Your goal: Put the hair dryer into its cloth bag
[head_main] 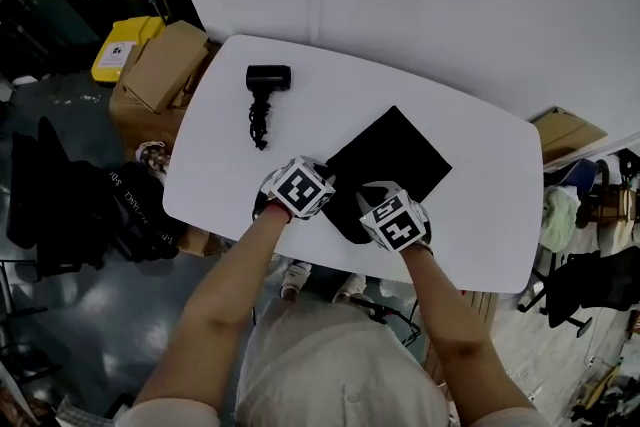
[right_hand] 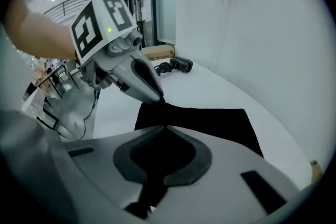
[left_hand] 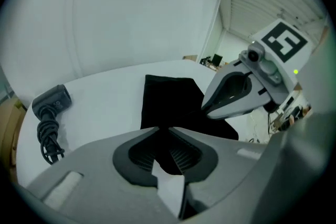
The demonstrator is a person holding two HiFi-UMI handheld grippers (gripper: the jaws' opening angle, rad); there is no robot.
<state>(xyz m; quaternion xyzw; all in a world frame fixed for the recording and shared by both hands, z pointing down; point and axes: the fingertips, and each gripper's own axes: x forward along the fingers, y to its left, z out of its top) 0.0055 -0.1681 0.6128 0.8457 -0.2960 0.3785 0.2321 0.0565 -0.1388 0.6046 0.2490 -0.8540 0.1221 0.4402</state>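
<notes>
Both tools are down at the near end of the black cloth bag [head_main: 395, 155], which lies flat on the white worktop [head_main: 470, 205]. The left hand-held gripper [left_hand: 167, 131] is clenched on the bag's edge, with dark fabric pinched between its ribbed pads. The right hand-held gripper [right_hand: 163, 131] is clamped on the same edge just beside it, black cloth filling its jaws. From the head view the marker cubes cover that edge, so whether the bag's mouth is open cannot be told. The hair dryer [head_main: 265, 85] lies well apart at the far left of the worktop, its cord [head_main: 259, 123] bundled beside the handle. Its finer details are too dark to make out.
</notes>
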